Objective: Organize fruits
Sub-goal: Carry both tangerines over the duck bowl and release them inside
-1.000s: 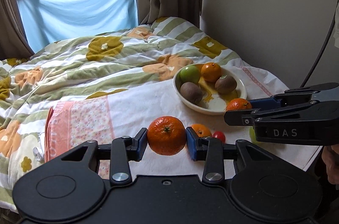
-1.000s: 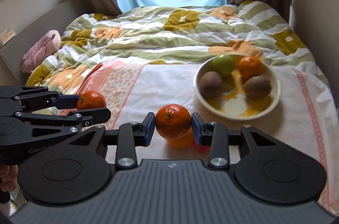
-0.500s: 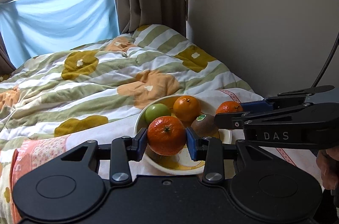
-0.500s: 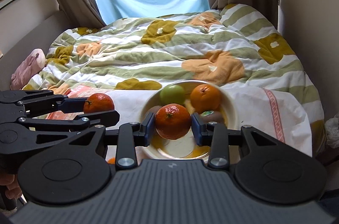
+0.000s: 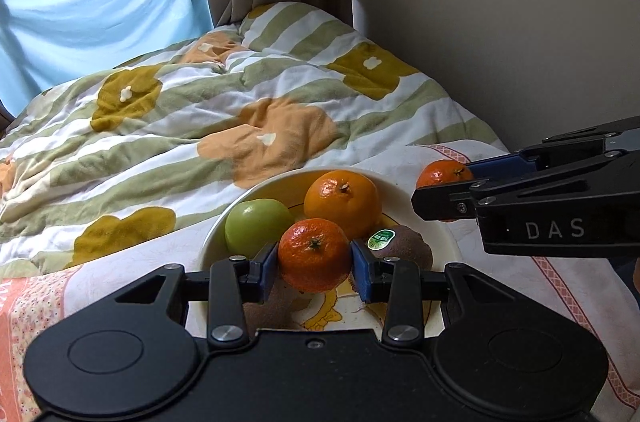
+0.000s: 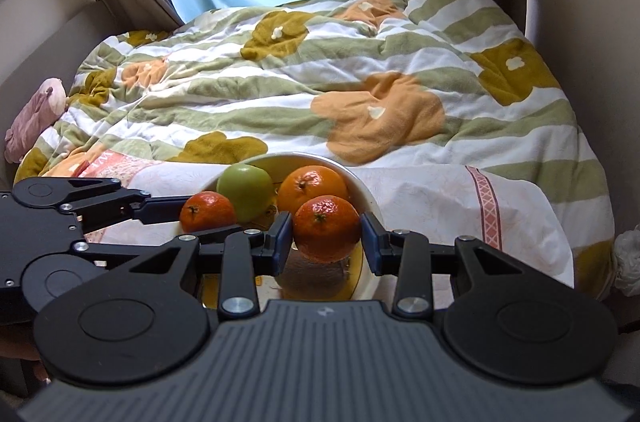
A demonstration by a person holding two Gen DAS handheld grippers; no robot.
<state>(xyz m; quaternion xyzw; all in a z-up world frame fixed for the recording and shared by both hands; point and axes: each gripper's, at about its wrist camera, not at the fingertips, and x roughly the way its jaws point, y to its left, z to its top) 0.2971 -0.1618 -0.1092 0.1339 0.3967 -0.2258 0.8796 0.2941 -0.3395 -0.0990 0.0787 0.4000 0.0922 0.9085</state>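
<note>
My left gripper [image 5: 314,256] is shut on a tangerine [image 5: 313,254] and holds it just above the white bowl [image 5: 218,236]. My right gripper [image 6: 326,230] is shut on a second tangerine [image 6: 326,227] over the bowl's right side [image 6: 370,202]. The bowl holds a green apple [image 5: 256,226], an orange [image 5: 342,200] and a kiwi with a sticker [image 5: 402,248]; another kiwi [image 5: 266,308] lies under my left fingers. Each gripper shows in the other's view, the right one [image 5: 442,188] and the left one [image 6: 206,212].
The bowl sits on a white and pink patterned cloth [image 6: 460,206] at the foot of a bed with a flowered quilt [image 6: 320,74]. A wall [image 5: 500,22] runs close on the right. A pink bundle [image 6: 32,114] lies at the far left. Curtains and a blue sheet cover the window behind.
Both grippers have moved forward and down with their tangerines, from short of the bowl to right over it. The loose fruit on the cloth has passed out of view.
</note>
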